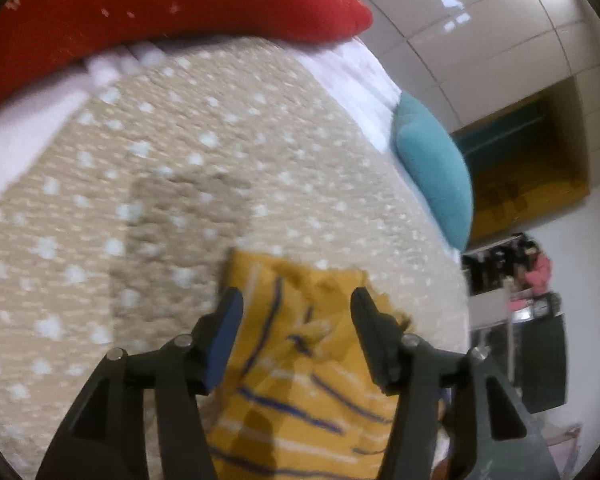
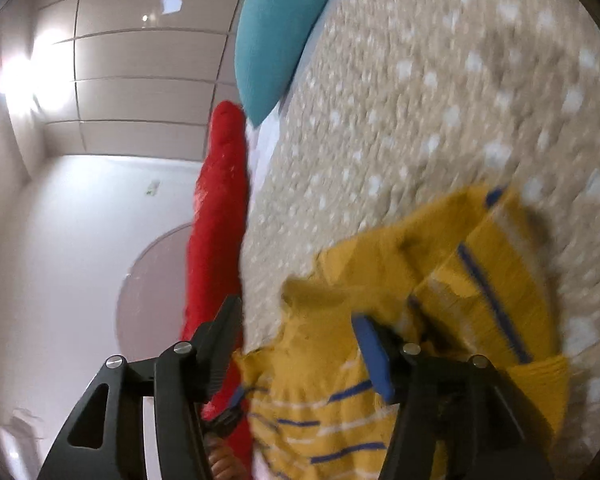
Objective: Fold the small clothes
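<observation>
Yellow garment [image 1: 300, 380] on spotted beige bedspread [image 1: 180, 168]

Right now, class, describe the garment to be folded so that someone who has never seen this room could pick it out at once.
Start at the bed with the beige, white-dotted bedspread, which has a red pillow and a teal cushion along its edges. On the bedspread lies a small yellow knitted garment, crumpled. It alone is mustard yellow with thin blue and white stripes.
</observation>
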Action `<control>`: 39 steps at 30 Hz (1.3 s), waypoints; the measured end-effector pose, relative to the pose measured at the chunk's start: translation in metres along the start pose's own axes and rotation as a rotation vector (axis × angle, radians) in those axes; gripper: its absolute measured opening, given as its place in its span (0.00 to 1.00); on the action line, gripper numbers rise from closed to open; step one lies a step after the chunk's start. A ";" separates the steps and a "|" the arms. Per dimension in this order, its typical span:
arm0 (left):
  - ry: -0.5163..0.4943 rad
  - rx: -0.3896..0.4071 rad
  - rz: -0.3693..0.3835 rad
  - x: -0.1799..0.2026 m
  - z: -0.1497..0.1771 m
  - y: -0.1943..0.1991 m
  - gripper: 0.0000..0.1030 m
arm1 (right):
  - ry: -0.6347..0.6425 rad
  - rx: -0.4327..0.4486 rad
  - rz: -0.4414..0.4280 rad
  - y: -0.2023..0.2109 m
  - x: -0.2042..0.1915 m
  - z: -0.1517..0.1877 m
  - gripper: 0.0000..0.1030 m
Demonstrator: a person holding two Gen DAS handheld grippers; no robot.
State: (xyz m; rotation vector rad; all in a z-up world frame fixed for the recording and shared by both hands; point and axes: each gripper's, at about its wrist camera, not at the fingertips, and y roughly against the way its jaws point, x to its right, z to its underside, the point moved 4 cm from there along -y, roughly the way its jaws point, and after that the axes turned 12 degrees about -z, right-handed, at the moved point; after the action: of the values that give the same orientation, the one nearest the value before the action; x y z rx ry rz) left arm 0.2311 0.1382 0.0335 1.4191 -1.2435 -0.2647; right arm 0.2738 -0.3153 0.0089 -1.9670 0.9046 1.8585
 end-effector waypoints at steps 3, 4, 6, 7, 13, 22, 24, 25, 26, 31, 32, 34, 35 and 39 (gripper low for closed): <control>-0.068 0.024 -0.072 -0.007 0.014 0.018 0.57 | 0.085 0.027 0.068 0.018 -0.014 -0.002 0.66; -0.087 0.030 -0.086 -0.010 0.019 0.023 0.58 | 0.121 0.032 0.099 0.027 -0.019 -0.001 0.66; -0.129 0.043 -0.112 -0.017 0.033 0.034 0.59 | 0.194 0.020 0.166 0.043 -0.028 0.007 0.67; -0.143 0.049 -0.119 -0.020 0.040 0.037 0.59 | 0.237 0.002 0.204 0.050 -0.032 0.015 0.67; -0.312 0.025 -0.137 -0.038 0.099 0.042 0.71 | 0.444 -0.139 0.340 0.086 -0.025 0.094 0.67; -0.463 -0.024 -0.368 -0.046 0.120 0.018 0.27 | 0.476 -0.172 0.470 0.099 0.011 0.119 0.06; -0.496 0.055 -0.451 -0.040 0.109 0.032 0.26 | 0.451 -0.117 0.553 0.115 0.017 0.098 0.07; -0.513 0.078 -0.455 -0.038 0.108 0.038 0.26 | 0.417 -0.114 0.548 0.123 0.019 0.094 0.10; -0.513 0.084 -0.427 -0.037 0.109 0.045 0.27 | 0.397 -0.110 0.536 0.127 0.020 0.093 0.13; -0.463 0.130 -0.374 -0.047 0.130 0.073 0.43 | 0.543 -0.024 0.555 0.152 -0.015 0.110 0.20; -0.450 0.152 -0.345 -0.044 0.138 0.078 0.50 | 0.571 -0.016 0.548 0.150 -0.024 0.115 0.20; -0.424 0.205 -0.301 -0.037 0.143 0.084 0.61 | 0.622 -0.022 0.504 0.136 -0.044 0.122 0.20; -0.411 0.251 -0.285 -0.033 0.146 0.085 0.67 | 0.638 -0.030 0.488 0.126 -0.052 0.124 0.20; -0.420 0.359 -0.276 -0.027 0.153 0.074 0.72 | 0.717 -0.071 0.484 0.067 -0.071 0.131 0.21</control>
State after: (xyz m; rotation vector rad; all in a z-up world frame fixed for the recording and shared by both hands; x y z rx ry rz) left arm 0.0662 0.0871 0.0357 1.9179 -1.4835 -0.5730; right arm 0.1313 -0.2705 0.0745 -2.7028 1.6493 1.3693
